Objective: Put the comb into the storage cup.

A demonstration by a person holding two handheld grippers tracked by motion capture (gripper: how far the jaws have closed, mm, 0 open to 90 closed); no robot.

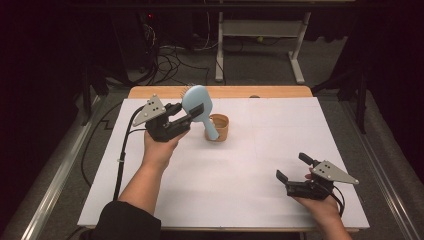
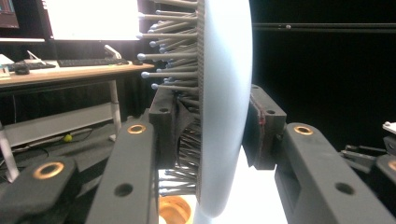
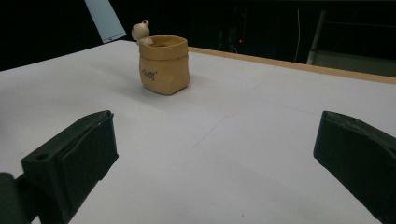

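Note:
My left gripper (image 1: pixel 192 112) is shut on the head of a light blue hairbrush (image 1: pixel 197 100), held above the table at the back left. In the left gripper view one pad presses on the bristle side and the other on the smooth back of the hairbrush (image 2: pixel 224 93). The handle points down, and its end overlaps a small tan cup (image 1: pixel 222 125) in the high view. In the right gripper view the cup (image 3: pixel 164 65) stands alone, with a small pale figure at its rim. My right gripper (image 1: pixel 291 166) rests low at the front right, open, its jaws wide apart (image 3: pixel 215 154) and nothing between them.
A white sheet covers the table (image 1: pixel 250 190), with a wooden edge (image 1: pixel 225 91) along the far side. Desk legs and cables (image 1: pixel 170 62) lie on the floor beyond. A cable (image 1: pixel 121 155) trails from the left gripper over the left part of the sheet.

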